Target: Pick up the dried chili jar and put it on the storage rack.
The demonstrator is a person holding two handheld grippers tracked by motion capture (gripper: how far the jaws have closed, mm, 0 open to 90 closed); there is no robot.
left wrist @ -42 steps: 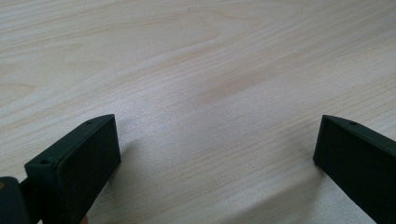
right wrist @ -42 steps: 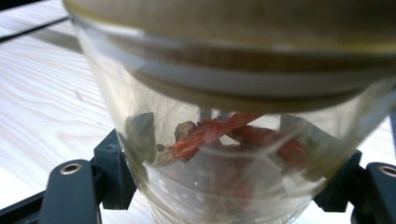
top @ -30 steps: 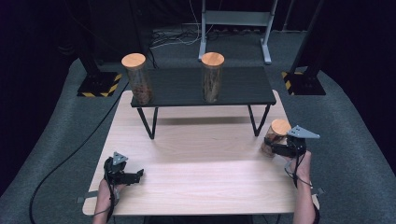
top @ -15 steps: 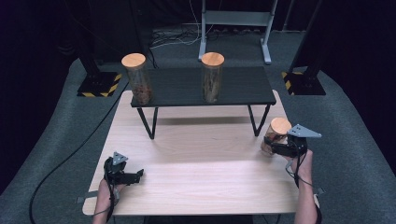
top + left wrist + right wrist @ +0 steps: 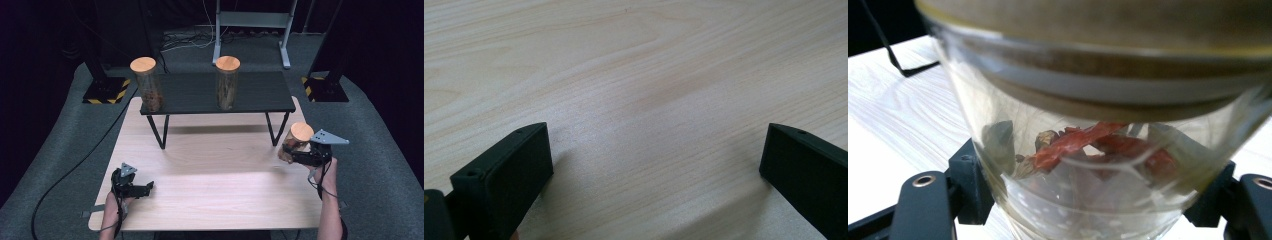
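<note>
My right gripper (image 5: pixel 296 154) is shut on a glass jar (image 5: pixel 297 142) with a wooden lid, held tilted just above the light wooden table (image 5: pixel 215 165) near its right edge. In the right gripper view the jar (image 5: pixel 1098 150) sits between both black jaws and holds red dried pieces. Two more wooden-lidded jars stand upright on the low black shelf (image 5: pixel 260 95): one (image 5: pixel 146 84) at its left end, one (image 5: pixel 227 82) near the middle. My left gripper (image 5: pixel 144 188) rests low at the table's front left, open, with bare wood between its fingers (image 5: pixel 509 175).
The black shelf stands on thin legs across the table's far half. A black cable runs over the grey floor at the left. Stands with yellow-black bases (image 5: pixel 105 92) flank the table's far corners.
The right gripper has lifted the jar a little off the table. The left gripper has stayed in place.
</note>
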